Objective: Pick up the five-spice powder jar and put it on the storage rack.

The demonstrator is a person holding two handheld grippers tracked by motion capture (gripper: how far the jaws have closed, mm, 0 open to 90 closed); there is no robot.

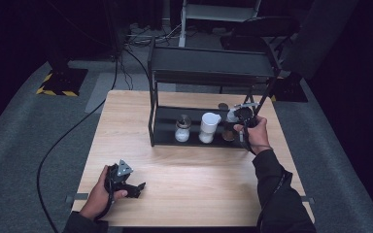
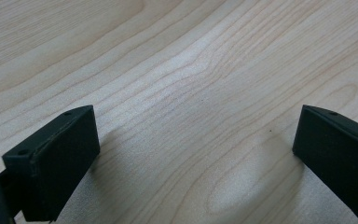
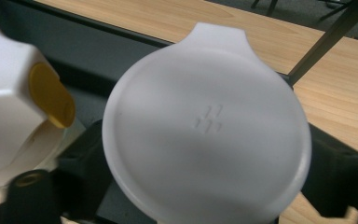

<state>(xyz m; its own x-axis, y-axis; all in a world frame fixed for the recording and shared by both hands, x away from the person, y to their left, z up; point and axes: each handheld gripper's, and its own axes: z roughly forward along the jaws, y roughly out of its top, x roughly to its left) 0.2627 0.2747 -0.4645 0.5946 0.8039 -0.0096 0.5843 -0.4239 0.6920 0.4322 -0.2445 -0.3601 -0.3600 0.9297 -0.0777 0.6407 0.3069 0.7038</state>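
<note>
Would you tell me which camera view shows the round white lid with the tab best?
The right gripper view: the white lid shows large, with its tab and embossed mark clear. The high view shows only a small pale shape by the right tool. The left gripper view faces bare table.

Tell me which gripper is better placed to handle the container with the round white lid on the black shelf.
Right. The right gripper is at the black metal shelf, its jaws on either side of the round white lid. The left gripper rests far back on the light wooden table, jaws open over bare wood.
</note>
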